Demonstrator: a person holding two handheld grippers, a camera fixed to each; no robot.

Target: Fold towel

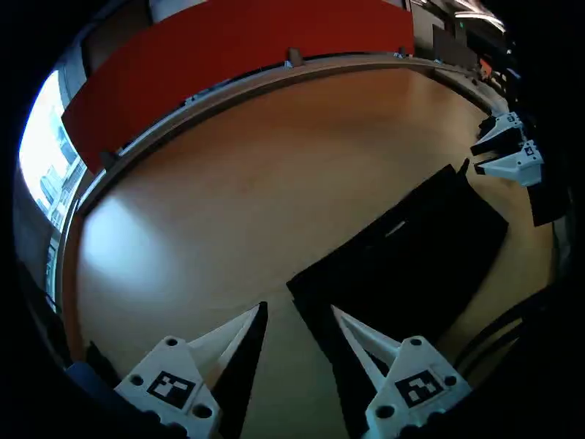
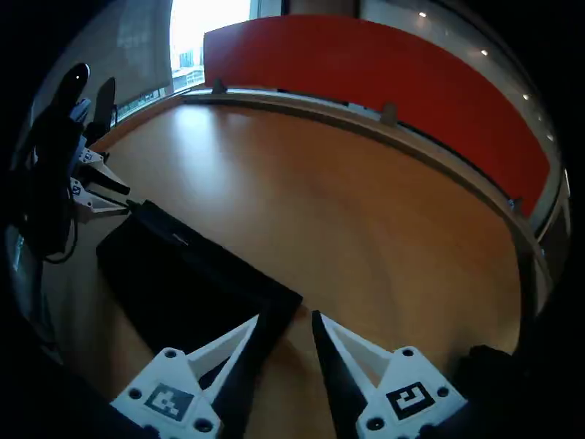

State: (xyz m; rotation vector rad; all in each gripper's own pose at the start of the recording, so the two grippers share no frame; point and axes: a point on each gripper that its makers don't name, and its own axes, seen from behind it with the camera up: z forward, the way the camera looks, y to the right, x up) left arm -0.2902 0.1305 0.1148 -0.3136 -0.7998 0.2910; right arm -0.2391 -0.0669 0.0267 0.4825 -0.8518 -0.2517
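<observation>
From my seat the black towel (image 1: 409,256) lies flat on the wooden desk (image 1: 256,183) as a tidy rectangle. Its edge toward the red partition (image 1: 241,51) looks thick and doubled, so I judge at least one fold is in and probably one more is left. My left tool (image 1: 296,311) stands wide open over one corner of the towel, one finger above the cloth, the other above bare wood beside it, gripping nothing. My right tool (image 2: 290,316) sits at the opposite end of the same long edge, its fingers parted by a narrower gap, the towel's corner just ahead of them and nothing pinched. So no lift has begun; I read this as lining up to take both corners. The left gripper view gives me the towel's full outline and a pale mark on the cloth. The right gripper view instead gives the raised ridge along the towel's far edge and the cable hanging beside the left tool.
</observation>
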